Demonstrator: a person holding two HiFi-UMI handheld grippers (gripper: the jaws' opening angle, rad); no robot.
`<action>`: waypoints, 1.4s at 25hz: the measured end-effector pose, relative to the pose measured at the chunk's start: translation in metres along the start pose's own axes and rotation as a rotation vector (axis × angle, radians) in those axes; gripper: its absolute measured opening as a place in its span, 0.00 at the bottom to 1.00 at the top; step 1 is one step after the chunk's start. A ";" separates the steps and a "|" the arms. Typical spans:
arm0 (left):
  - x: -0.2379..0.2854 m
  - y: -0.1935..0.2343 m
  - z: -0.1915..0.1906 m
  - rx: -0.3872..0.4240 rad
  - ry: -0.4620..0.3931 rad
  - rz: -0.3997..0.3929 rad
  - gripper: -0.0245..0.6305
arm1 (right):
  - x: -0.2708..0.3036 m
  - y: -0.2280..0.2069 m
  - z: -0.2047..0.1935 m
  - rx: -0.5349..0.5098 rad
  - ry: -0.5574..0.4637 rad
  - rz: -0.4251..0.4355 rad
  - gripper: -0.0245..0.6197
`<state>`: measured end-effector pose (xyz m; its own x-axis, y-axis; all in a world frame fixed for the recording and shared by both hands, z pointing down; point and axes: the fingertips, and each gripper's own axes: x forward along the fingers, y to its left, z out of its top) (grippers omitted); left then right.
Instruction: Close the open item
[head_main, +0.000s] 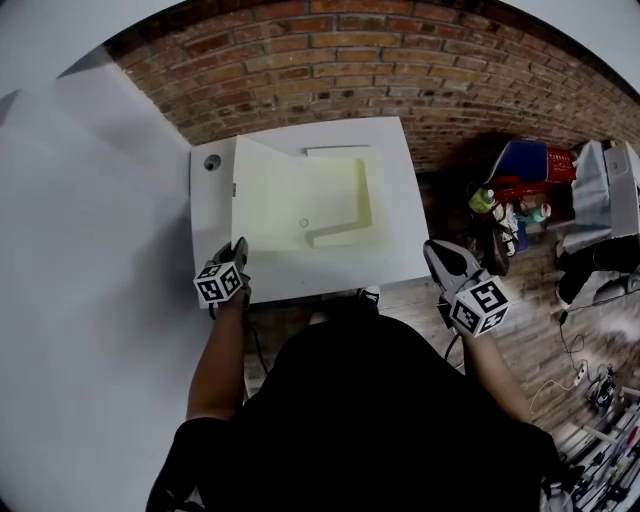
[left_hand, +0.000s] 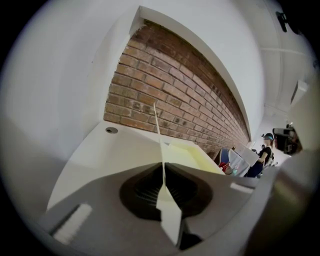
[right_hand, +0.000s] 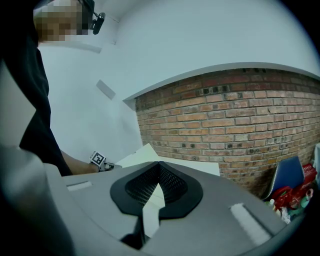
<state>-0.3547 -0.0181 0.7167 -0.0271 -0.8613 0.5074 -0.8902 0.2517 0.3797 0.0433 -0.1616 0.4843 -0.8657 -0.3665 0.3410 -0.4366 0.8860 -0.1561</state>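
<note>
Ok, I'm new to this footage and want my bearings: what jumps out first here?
A pale yellow open item lies spread on the white table against the brick wall. The left gripper is clamped on the thin edge of its flap, which stands edge-on between the jaws. The right gripper hangs shut and empty by the table's near right corner.

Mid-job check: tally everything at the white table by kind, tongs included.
white table: 1
cream folder: 1
cable hole: 1
tongs: 2 (left tongs shut on the folder's flap; right tongs shut, empty)
Total: 5
</note>
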 end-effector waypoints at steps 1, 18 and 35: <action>0.001 -0.001 0.002 0.004 0.000 -0.001 0.06 | -0.001 -0.001 -0.002 0.002 0.001 -0.001 0.04; 0.016 -0.045 0.035 0.149 -0.011 -0.051 0.05 | -0.014 -0.018 -0.017 0.046 0.005 -0.026 0.04; 0.031 -0.095 0.051 0.329 -0.006 -0.108 0.05 | -0.017 -0.031 -0.030 0.084 -0.007 -0.045 0.04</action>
<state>-0.2947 -0.0914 0.6572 0.0733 -0.8781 0.4728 -0.9870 0.0040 0.1606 0.0792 -0.1745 0.5107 -0.8463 -0.4076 0.3429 -0.4938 0.8419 -0.2178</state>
